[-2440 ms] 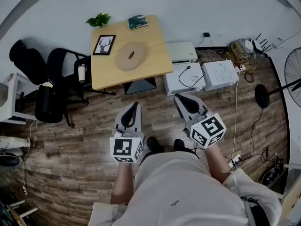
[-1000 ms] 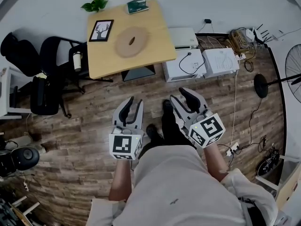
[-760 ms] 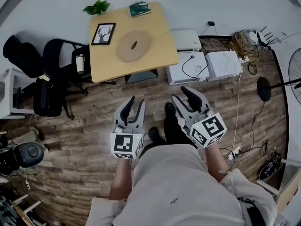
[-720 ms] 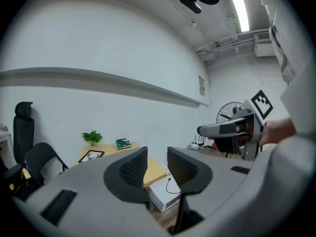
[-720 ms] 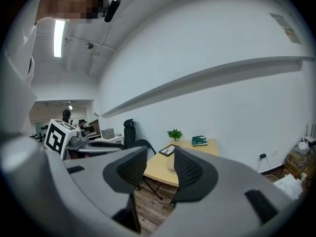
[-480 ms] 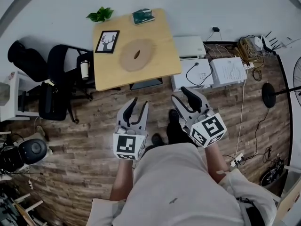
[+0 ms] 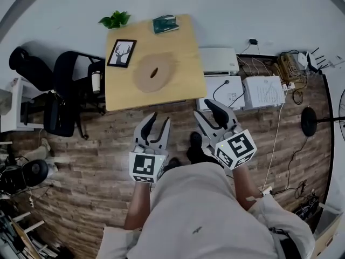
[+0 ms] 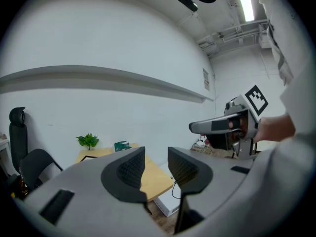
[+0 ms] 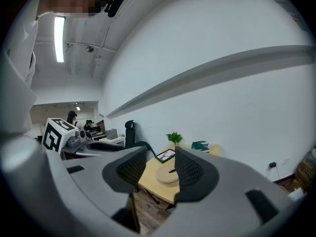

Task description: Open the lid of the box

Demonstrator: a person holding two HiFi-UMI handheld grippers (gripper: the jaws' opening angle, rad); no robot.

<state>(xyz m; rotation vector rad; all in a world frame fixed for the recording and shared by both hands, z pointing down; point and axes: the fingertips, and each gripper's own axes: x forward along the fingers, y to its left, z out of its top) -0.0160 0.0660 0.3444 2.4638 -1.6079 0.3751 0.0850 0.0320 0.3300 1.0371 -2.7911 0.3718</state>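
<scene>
- Left claw (image 7: 160, 117) holds nothing. Its jaws have just been easing apart and stand about half open, with only the far tabletop (image 7: 183, 80) showing between them.
- The right claw (image 7: 202, 109) is empty too. Its jaws have just been widening and are spread broader than the left's.
- Both are carried side by side in front of the body, aimed slightly down toward the tabletop and well apart from it. This looks like the approach, with no reach begun.
- The round wooden box (image 7: 153, 73) lies flat near the middle of the tabletop with its lid on and a small dark slot or grip at its centre. Nothing touches it.
- A framed deer picture (image 7: 121, 53), a small plant (image 7: 114, 20) and a green packet (image 7: 165, 24) sit toward the far edge, so the near side of the box is free.
- Spreading the jaws ahead of contact probably prepares them — one claw to steady the base, the other to take the lid.
</scene>
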